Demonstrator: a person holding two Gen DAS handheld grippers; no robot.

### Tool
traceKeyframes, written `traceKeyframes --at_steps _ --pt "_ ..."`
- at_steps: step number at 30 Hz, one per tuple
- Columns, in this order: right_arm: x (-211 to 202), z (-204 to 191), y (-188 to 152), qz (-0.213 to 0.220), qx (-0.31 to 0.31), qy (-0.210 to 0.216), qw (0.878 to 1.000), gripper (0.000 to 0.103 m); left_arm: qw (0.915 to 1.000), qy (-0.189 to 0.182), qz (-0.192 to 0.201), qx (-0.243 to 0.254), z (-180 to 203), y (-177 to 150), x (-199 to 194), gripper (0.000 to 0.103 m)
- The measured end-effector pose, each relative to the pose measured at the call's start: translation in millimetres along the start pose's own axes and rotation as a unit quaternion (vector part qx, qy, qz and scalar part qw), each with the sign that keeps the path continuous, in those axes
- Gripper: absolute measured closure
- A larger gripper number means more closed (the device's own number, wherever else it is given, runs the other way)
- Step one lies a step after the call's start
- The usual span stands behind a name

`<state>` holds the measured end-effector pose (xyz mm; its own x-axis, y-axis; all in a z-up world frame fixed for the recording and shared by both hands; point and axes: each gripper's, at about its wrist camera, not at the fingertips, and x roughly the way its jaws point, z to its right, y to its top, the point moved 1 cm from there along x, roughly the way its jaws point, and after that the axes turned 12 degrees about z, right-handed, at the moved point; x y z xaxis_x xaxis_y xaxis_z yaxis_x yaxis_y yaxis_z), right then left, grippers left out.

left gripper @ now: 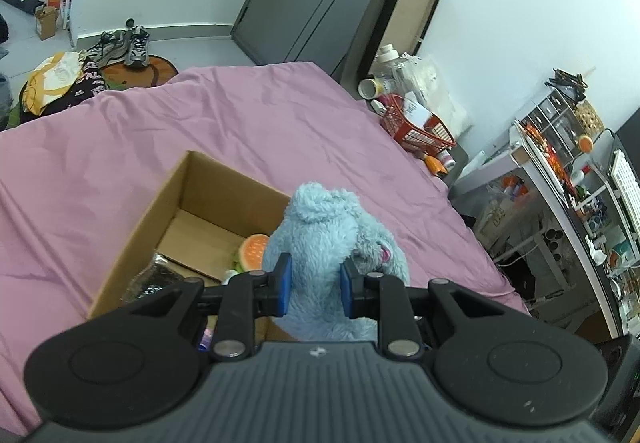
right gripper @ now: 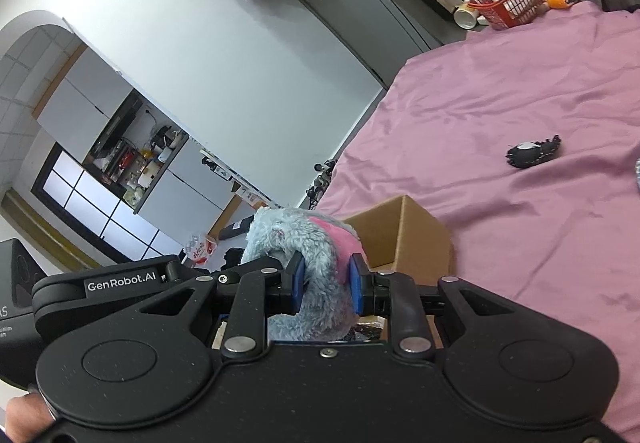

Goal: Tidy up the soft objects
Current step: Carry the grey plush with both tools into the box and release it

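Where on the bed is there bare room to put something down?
The pink sheet is bare between the cardboard box and the red basket, and left of the box. Another open stretch surrounds the small black item. It is crowded inside the box's near end and along the basket's edge.

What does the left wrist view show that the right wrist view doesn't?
Only the left wrist view shows inside the cardboard box, where an orange plush burger lies. Only the right wrist view shows a small black item lying on the sheet. Both show the blue plush toy clamped between blue fingers, the pink bedsheet and the red basket.
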<state>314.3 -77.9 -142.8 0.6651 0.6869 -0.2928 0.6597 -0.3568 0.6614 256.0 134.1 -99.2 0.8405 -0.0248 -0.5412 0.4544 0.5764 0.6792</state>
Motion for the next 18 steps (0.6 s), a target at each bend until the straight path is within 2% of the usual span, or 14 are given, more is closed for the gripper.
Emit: traceKeyframes --at_steps 10,15,18 --pt "25.9 -10.9 -15.6 -0.018 -0.027 -0.017 0.999 0.08 0.9996 0.0 -0.014 -0.024 -36.1 4.5 13.1 0.081" --pt "33.2 -13.4 -21.8 -0.025 -0.043 -0.038 0.998 0.071 0.9992 0.003 -0.023 -0.032 -52.8 5.7 23.6 0.081" --pt "38.8 -9.6 -24.6 -0.032 -0.041 -0.047 0.998 0.071 0.9988 0.012 -0.032 -0.036 -62.1 3.8 33.5 0.081"
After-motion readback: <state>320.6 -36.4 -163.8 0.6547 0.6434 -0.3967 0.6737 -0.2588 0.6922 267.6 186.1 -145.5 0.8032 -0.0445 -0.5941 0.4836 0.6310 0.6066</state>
